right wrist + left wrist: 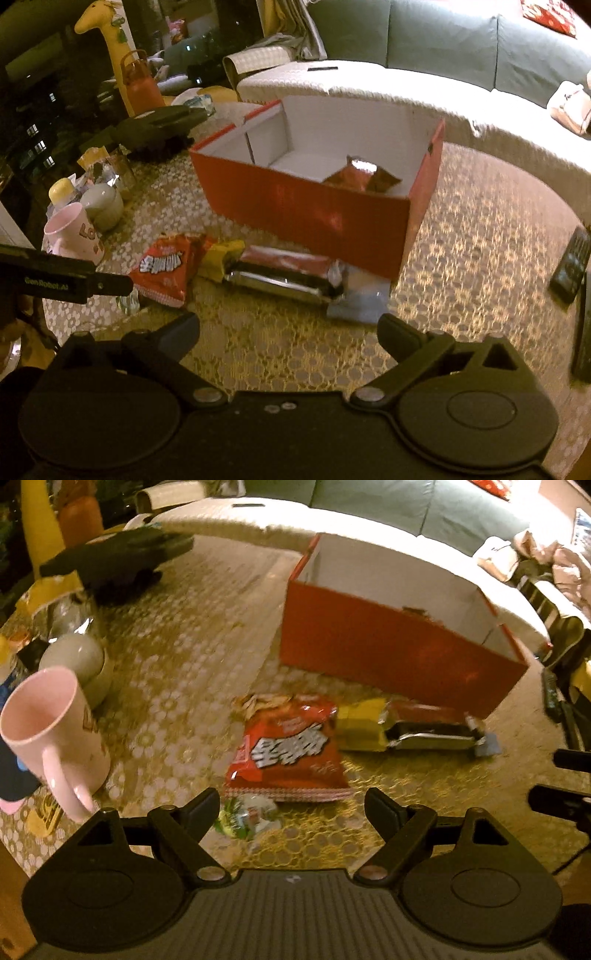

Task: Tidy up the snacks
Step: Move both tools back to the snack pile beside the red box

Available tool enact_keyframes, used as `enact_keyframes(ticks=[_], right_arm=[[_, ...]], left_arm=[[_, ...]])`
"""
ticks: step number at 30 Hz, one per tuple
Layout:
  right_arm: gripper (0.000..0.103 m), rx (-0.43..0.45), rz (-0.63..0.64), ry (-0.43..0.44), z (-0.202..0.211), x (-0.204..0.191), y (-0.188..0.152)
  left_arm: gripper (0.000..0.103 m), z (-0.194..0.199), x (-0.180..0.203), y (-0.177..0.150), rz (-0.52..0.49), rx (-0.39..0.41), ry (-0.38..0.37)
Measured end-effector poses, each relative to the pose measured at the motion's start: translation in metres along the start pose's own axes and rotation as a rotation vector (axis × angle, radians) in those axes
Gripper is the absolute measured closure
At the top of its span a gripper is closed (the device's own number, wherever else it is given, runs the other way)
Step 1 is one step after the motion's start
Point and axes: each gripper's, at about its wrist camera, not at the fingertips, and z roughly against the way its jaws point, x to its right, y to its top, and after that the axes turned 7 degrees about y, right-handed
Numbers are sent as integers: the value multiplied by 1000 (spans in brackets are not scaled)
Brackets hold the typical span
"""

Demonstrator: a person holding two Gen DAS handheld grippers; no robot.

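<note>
A red cardboard box point(310, 210) with a white inside stands on the patterned table; it also shows in the left wrist view point(399, 653). A red snack packet point(360, 175) lies inside it. In front of the box lie a red snack bag point(288, 753) point(164, 269), a yellow-and-red long packet point(402, 727) point(277, 267), a pale blue packet point(360, 301) and a small green-white packet point(247, 814). My left gripper point(291, 806) is open and empty just short of the red bag. My right gripper point(290, 330) is open and empty in front of the long packet.
A pink mug point(55, 734) point(74, 232), a grey cup point(79, 661), bottles and a black object point(118, 559) crowd the table's left. A remote point(570, 264) lies at the right. A sofa point(443, 44) runs behind the table.
</note>
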Motion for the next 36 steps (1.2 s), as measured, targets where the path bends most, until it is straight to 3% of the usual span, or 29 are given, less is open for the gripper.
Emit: enact_keyframes(ticks=[8, 14, 19, 27, 36], right_arm=[[2, -25, -4, -23, -12, 3, -9], [6, -40, -10, -44, -22, 12, -9], [9, -52, -23, -47, -29, 20, -9], [13, -67, -33, -54, -42, 27, -5], [17, -83, -36, -46, -48, 28, -5]], left_arm=[[18, -25, -9, -12, 13, -50, 38], [42, -36, -10, -11, 25, -74, 26], [46, -43, -12, -9, 38, -79, 31], [61, -51, -17, -6, 48, -94, 62], [66, -52, -17, -7, 32, -81, 61]])
